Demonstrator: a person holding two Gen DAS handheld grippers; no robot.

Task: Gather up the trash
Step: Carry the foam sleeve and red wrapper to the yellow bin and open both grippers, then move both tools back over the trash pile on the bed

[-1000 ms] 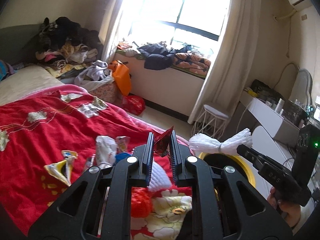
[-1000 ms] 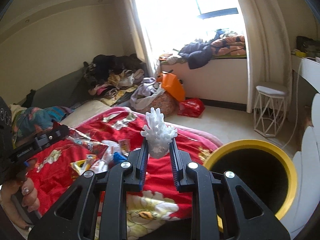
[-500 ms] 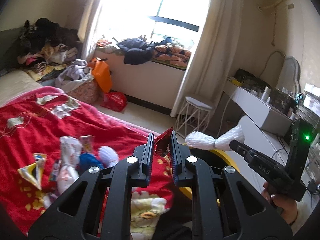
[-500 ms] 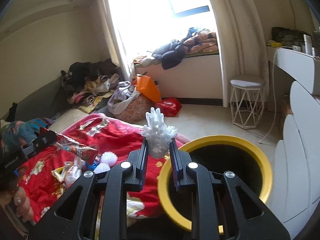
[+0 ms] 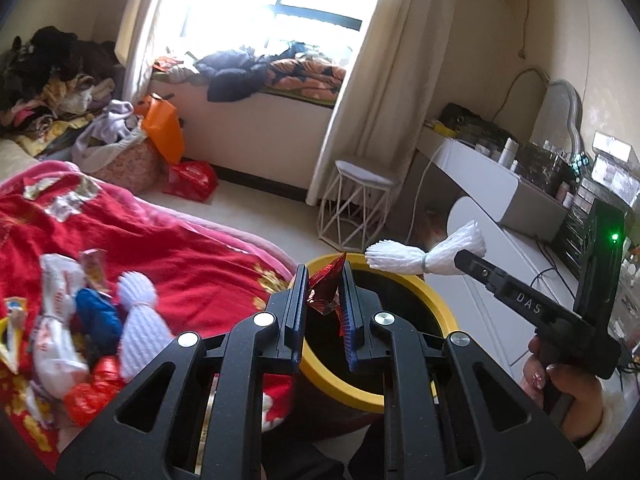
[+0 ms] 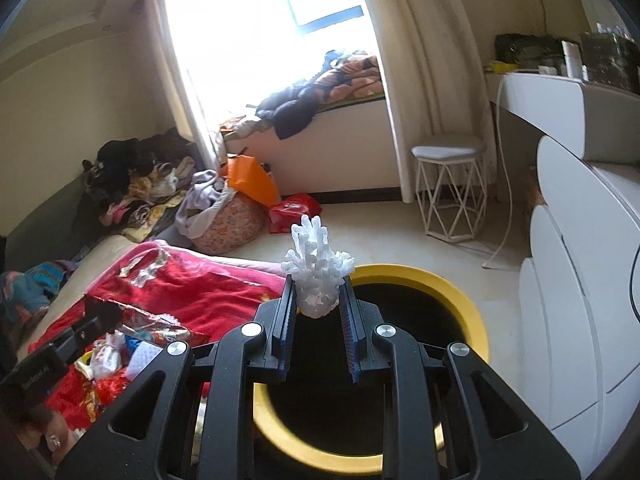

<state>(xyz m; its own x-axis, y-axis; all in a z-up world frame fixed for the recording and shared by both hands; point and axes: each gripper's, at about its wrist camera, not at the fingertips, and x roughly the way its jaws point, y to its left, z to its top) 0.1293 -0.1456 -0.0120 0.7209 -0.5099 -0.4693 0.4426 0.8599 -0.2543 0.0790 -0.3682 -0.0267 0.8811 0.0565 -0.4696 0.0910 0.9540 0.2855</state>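
Note:
My left gripper is shut on a red shiny wrapper, held over the near rim of a yellow-rimmed black bin. My right gripper is shut on a white foam net above the same bin. In the left wrist view the right gripper comes in from the right with that foam net sticking out over the bin's far rim. More trash lies on the red blanket at left: white foam nets, wrappers, a blue piece.
The bin stands on the floor beside the bed. A white wire stool and a white dresser are beyond it on the right. A laundry basket, orange bag and red bag sit under the window ledge.
Both grippers have swung right from over the bed to over the bin, each keeping its load. The bin now fills the view beneath the fingers.

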